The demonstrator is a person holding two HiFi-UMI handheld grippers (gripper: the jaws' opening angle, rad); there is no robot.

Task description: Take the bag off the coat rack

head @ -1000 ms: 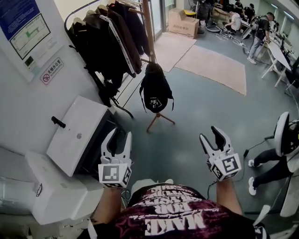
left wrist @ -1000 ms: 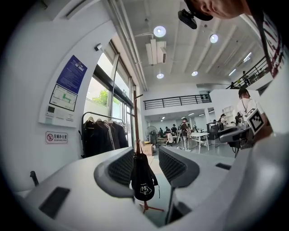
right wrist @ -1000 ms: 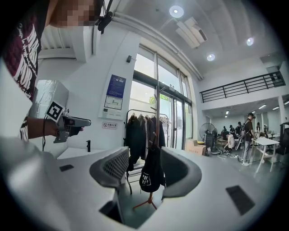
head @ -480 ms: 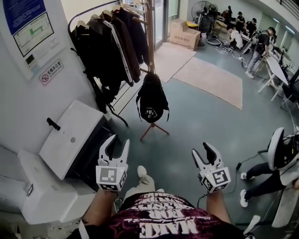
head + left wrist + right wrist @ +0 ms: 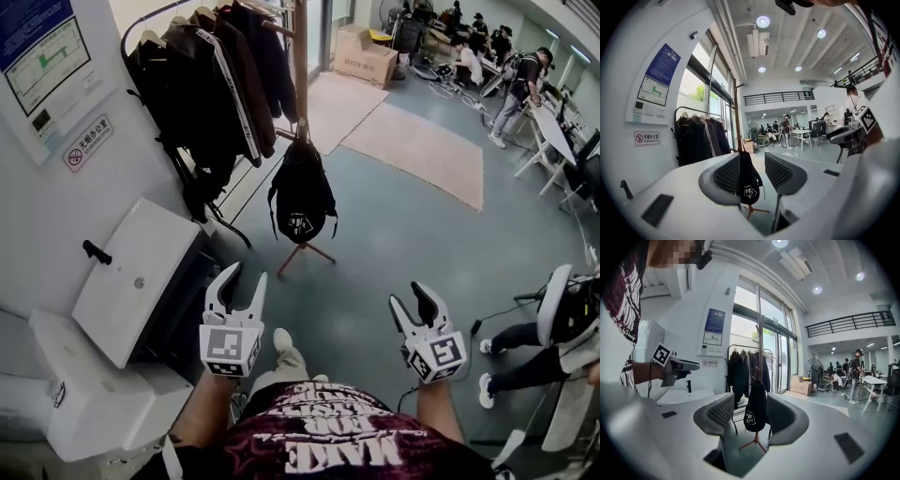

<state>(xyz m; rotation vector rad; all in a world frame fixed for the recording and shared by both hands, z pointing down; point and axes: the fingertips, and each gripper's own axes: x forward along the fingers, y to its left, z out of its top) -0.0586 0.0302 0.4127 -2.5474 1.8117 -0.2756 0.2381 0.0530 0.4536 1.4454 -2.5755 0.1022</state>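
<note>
Head view — black bag (image 5: pixel 301 200) hanging from a peg on the wooden coat rack (image 5: pixel 301 66), above the rack's splayed feet, on the grey floor (image 5: pixel 394 244). Dark jackets (image 5: pixel 202 89) on a rail to its left; white sink (image 5: pixel 136 277) by the wall. Left gripper (image 5: pixel 242 279) and right gripper (image 5: pixel 411 300) held low and side by side, both well apart from the bag.

Left gripper view — jaws spread, nothing between them; the bag shows in the gap, far off.

Right gripper view — jaws likewise released and empty; bag and rack pole framed in the gap, at a distance.
</note>
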